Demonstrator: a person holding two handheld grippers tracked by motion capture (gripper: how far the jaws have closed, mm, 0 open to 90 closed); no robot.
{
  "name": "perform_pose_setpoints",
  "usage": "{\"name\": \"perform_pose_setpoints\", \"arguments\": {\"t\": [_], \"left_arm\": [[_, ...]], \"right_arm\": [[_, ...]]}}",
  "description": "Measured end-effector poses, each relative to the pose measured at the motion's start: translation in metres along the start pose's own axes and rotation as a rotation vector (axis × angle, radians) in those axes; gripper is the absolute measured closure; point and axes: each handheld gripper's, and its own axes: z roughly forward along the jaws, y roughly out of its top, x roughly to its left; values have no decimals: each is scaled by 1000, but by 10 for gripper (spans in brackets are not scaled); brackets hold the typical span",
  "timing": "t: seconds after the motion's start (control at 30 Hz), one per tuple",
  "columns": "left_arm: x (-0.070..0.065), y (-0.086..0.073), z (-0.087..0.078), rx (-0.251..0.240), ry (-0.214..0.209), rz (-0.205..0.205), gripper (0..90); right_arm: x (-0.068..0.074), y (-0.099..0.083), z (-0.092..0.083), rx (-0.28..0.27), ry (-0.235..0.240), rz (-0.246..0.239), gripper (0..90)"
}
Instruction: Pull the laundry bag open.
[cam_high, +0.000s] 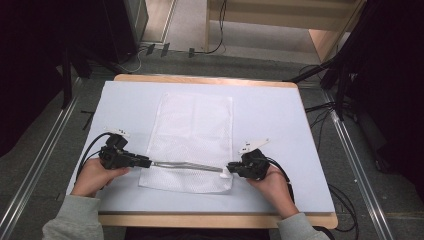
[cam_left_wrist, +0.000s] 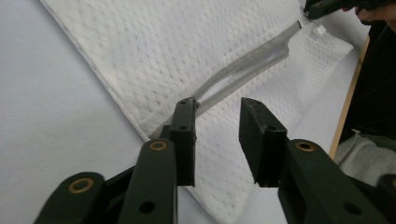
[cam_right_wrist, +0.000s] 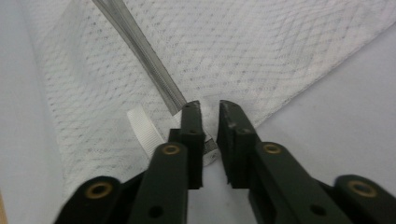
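The left claw (cam_left_wrist: 217, 109) stands open, its pads pressing on nothing, at the left end of a grey zipper strip (cam_high: 187, 166). The right claw (cam_right_wrist: 208, 109) is parted a little at the strip's other end, beside a white loop tab (cam_right_wrist: 142, 128). The strip runs across the near part of a white mesh bag (cam_high: 192, 130), flat on the pale surface (cam_high: 280, 125).

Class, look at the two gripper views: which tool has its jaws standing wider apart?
The left tool: a broad gap shows white mesh bag between its jaws. The right tool leaves a narrow slit beside the grey zipper strip.
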Motion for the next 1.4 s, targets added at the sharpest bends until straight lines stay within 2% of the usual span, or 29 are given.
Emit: {"name": "perform_pose_setpoints", "arguments": {"t": [0.13,0.3,0.47,0.63,0.73,1.07,1.27,1.4], "left_arm": [[0,2,-5,-49,50,26,569],[3,3,-6,-69,98,42,510],[8,3,-9,-93,135,33,452],[14,3,-13,-115,175,15,402],[17,3,-14,-123,189,6,382],[25,4,-13,-104,226,-3,366],[29,6,-12,-110,243,-23,342],[31,8,-11,-117,253,-17,309]], "right_arm": [[-1,-1,-7,-37,1,8,657],[-9,-4,-18,-85,-1,43,584],[-17,-9,-28,-119,-24,48,511],[-27,-16,-36,-140,-36,76,445],[-34,-20,-39,-148,-52,92,423],[-52,-30,-47,-169,-106,149,365],[-56,-35,-48,-165,-129,181,335],[-58,-37,-48,-165,-143,185,320]]}}
